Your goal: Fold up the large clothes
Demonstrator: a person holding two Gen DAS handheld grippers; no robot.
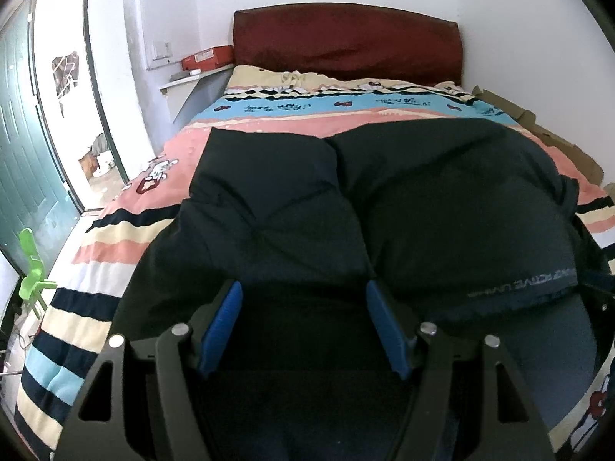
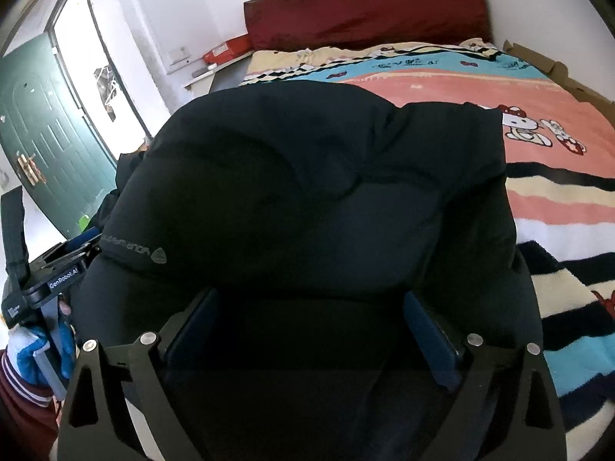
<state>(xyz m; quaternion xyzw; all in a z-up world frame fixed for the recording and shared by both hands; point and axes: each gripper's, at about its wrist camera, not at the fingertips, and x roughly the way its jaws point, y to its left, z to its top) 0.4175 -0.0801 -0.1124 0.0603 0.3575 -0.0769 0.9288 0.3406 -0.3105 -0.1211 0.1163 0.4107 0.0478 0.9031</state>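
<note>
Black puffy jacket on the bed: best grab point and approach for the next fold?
Probably the near edge of the black jacket, one tool per side, coming in low from the foot of the bed. The body is thick and puffy, too bulky to pinch; the edge by the left tool and right tool lies thinner, already between their wide-open fingers.

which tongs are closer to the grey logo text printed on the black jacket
Left. The logo text sits just right of the left tongs; from the right tongs it lies further off, up and to the left on the jacket.
</note>
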